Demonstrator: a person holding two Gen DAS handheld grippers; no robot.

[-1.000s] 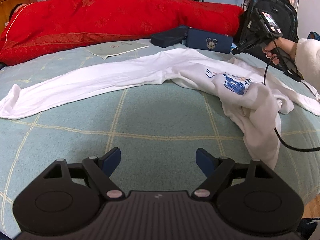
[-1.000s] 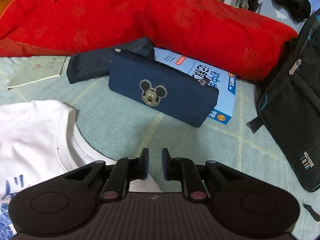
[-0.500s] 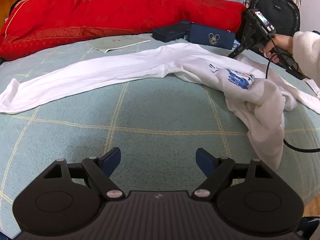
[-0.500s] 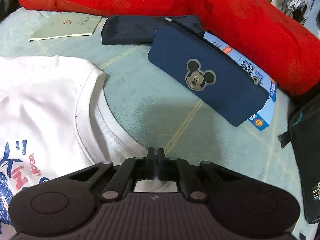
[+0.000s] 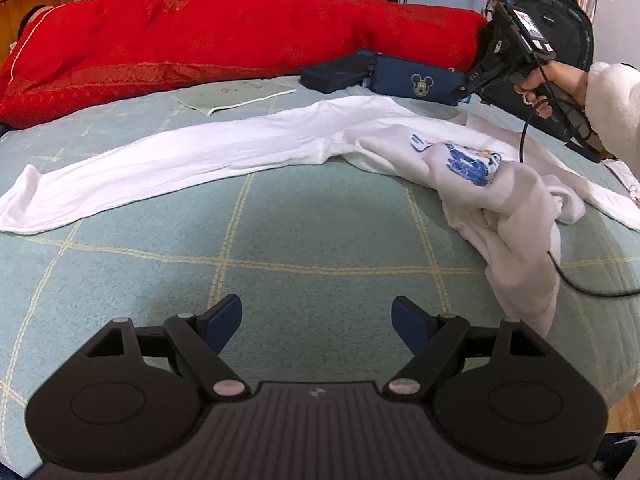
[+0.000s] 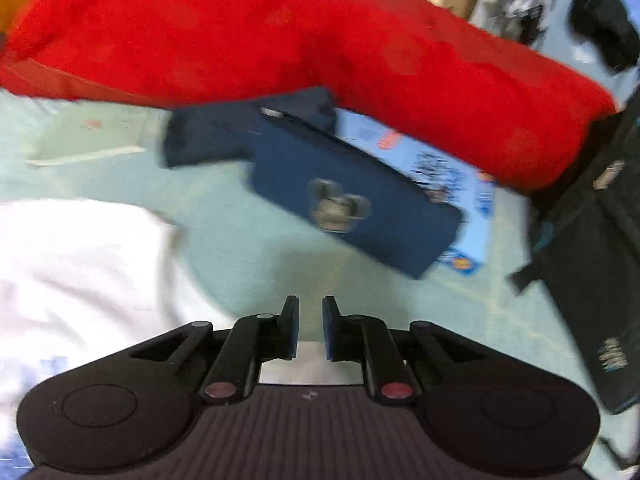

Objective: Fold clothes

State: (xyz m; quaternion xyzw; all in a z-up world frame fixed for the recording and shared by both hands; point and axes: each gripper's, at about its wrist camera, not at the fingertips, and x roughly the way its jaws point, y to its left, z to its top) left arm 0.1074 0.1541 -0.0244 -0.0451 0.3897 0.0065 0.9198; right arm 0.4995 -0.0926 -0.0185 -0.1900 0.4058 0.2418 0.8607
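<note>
- Left wrist view: the white long-sleeved shirt lies unfolded on the bed, ahead of the left gripper, whose jaws stand wide apart and empty.
- Folding looks barely begun: one sleeve stretched flat, the printed body bunched.
- Soft, limp knit; quilted, checked bedcover.
- Right gripper: jaws opening, nothing between them, the shirt's edge just beneath.

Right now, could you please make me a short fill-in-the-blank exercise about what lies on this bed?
1. The long-sleeved shirt spread across the bed is ____ in colour.
2. The bulky quilt behind the shirt is ____.
3. The cartoon mouse badge sits on a dark ____ case.
4. The left gripper has ____ between its wide-apart fingers.

Missing words: white; red; blue; nothing
</note>
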